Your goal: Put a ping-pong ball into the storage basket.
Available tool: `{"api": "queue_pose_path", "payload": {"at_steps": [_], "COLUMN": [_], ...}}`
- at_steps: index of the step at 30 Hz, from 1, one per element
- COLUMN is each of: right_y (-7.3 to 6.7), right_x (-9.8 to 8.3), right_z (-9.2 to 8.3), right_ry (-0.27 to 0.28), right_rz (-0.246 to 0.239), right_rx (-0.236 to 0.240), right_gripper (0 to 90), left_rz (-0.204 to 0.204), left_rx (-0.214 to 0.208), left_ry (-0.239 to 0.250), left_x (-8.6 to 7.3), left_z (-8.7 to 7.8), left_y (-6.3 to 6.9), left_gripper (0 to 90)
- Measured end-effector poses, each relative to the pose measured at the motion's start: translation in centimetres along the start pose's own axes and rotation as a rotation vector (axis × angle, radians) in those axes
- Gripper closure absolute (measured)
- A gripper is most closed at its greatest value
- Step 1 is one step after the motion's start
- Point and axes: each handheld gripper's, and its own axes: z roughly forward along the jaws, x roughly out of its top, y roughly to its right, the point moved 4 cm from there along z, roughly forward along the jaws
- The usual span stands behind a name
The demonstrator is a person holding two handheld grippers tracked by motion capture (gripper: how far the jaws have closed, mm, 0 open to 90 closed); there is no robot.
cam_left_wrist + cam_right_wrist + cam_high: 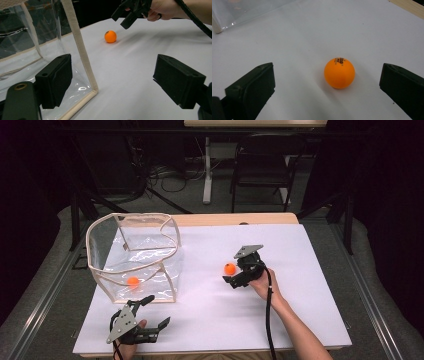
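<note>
An orange ball (229,268) lies on the white table (290,310) right of centre. My right gripper (234,270) is open around it, one jaw on each side and neither touching; the ball (339,73) sits slightly right of the midpoint of that gripper (327,82). A clear bag with beige trim (150,227) stands upright at the left, with a second orange ball (133,281) inside on its floor. My left gripper (157,310) is open at the bag's near right corner, its jaws (112,82) straddling the corner trim (80,47). The loose ball (110,36) and right gripper (128,12) show farther off.
A black chair (262,165) and a white table leg (207,170) stand on the floor beyond the table, among loose cables. A wooden strip (235,218) runs along the table's far edge. Bare white surface lies to the right and front.
</note>
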Motion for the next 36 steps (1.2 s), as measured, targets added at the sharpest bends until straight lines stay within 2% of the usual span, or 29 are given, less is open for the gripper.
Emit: {"api": "queue_pose_path", "payload": {"at_steps": [14,20,22,28,32,34,36], "right_y": [1.2,1.3,1.3,1.1,1.0,0.9,0.9], "right_x": [-0.6,-0.7,-0.7,-0.9,-0.9,-1.0,-1.0], "right_z": [1.7,2.6,2.8,3.2,3.4,3.5,3.5], "right_ry": [-0.013,-0.018,-0.007,-0.027,-0.036,-0.037,-0.046], "right_rz": [0.046,0.040,0.045,0.036,0.042,0.039,0.030], "right_rx": [0.003,-0.017,-0.015,-0.011,-0.011,-0.015,-0.028], "right_gripper": [0.0,0.0,0.0,0.4,6.6,14.5,16.3], "left_rz": [0.003,0.001,-0.002,0.002,0.001,0.000,0.000], "left_rx": [-0.010,-0.006,-0.005,-0.006,-0.005,-0.002,-0.002], "left_ry": [0.000,0.000,0.003,0.000,0.005,0.007,0.009], "left_x": [0.0,0.0,0.0,0.0,0.1,0.1,0.1], "left_z": [0.1,0.1,0.1,0.1,-0.1,-0.1,-0.1], "left_y": [0.0,-0.1,-0.1,0.0,0.0,0.0,0.0], "left_gripper": [15.5,15.5,15.5,15.5,15.5,15.5,15.5]}}
